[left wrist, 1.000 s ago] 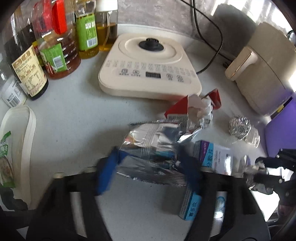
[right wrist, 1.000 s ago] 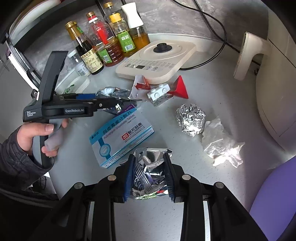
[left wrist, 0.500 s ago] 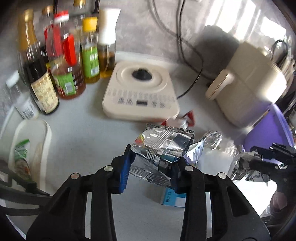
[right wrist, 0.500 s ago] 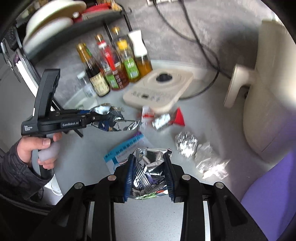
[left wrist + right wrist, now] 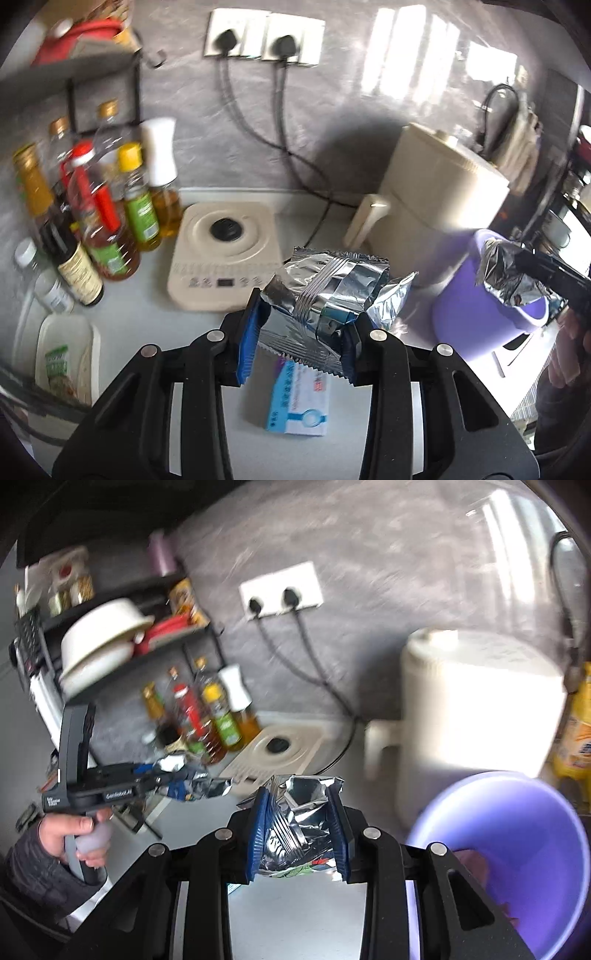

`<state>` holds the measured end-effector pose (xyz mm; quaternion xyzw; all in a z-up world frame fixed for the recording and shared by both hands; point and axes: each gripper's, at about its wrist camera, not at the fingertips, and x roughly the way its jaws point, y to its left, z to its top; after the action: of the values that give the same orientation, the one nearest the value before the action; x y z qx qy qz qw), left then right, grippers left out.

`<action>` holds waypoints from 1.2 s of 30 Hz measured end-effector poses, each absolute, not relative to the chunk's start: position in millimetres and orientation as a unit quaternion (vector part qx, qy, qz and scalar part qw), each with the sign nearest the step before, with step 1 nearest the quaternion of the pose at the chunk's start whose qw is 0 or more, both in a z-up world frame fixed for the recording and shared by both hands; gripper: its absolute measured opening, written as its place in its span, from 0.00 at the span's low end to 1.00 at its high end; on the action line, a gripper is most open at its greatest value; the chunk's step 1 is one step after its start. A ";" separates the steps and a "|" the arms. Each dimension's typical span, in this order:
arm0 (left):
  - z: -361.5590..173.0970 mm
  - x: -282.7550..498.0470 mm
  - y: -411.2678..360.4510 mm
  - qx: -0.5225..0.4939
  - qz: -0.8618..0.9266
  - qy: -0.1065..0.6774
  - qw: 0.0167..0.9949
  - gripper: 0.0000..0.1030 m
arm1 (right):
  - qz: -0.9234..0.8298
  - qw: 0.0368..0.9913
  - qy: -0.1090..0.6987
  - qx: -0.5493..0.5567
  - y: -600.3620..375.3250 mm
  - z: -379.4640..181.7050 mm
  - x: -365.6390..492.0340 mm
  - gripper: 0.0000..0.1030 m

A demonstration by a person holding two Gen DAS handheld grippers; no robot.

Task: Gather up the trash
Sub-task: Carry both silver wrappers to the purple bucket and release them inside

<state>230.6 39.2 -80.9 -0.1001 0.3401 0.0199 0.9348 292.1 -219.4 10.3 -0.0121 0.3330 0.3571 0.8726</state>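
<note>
The left hand-held gripper (image 5: 300, 334), jaws partly closed, clamps a silver foil snack wrapper (image 5: 325, 291) in the air above the counter (image 5: 147, 317). The right hand-held gripper (image 5: 298, 834) likewise pinches a crumpled foil packet (image 5: 299, 827) beside the purple bin (image 5: 517, 849).

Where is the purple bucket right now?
In the right wrist view the purple bucket sits low on the right, below the white appliance.

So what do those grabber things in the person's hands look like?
Each gripper is black plastic with two blue ribbed pads and silver round screws. The left gripper has a pale grey pistol handle and small white lettering. The person wears a dark quilted sleeve.
</note>
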 end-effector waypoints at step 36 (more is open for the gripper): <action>-37.5 320.8 -187.5 0.016 -0.249 0.318 0.915 0.40 | -0.014 0.949 0.291 0.120 -461.1 16.5 201.4 0.87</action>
<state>320.8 -187.5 -37.5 0.0164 0.3179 -0.2491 0.9147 201.4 -461.1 16.5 0.1197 0.2912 -0.0141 0.9490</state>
